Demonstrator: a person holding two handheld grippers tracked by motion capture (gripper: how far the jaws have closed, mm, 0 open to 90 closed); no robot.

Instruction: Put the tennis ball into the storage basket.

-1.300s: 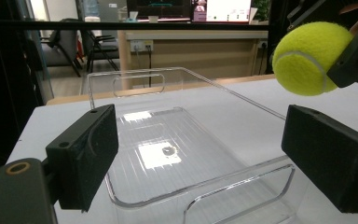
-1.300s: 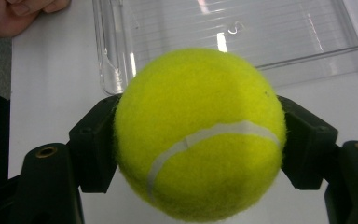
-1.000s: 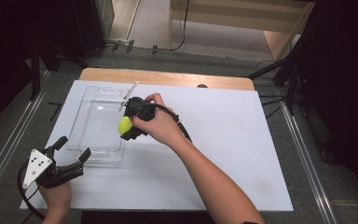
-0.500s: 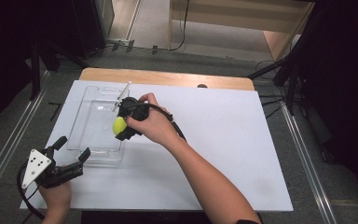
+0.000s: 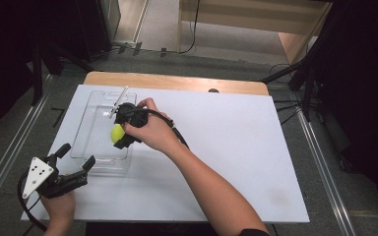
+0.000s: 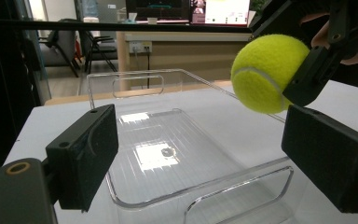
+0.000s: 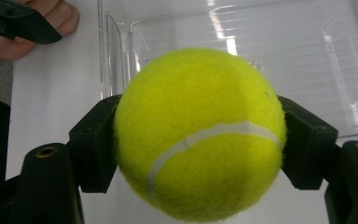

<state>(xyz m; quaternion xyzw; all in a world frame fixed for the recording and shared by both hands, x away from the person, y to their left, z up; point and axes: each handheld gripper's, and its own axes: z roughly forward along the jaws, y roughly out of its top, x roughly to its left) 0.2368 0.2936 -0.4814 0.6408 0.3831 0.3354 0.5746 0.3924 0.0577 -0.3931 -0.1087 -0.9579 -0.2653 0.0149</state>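
Moved: right gripper (image 5: 119,133) with tennis ball (image 5: 116,132) has shifted toward the desk's (image 5: 236,142) left edge.
Right jaws: clamped on ball above clear tray (image 5: 96,129).
Left gripper (image 5: 76,160): jaws apart, near-left corner.

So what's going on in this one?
A person works at a white table with tongs in each hand. The right tongs are clamped on a yellow tennis ball, holding it above the right edge of a clear plastic tray. The left tongs sit open at the tray's near end, holding nothing.
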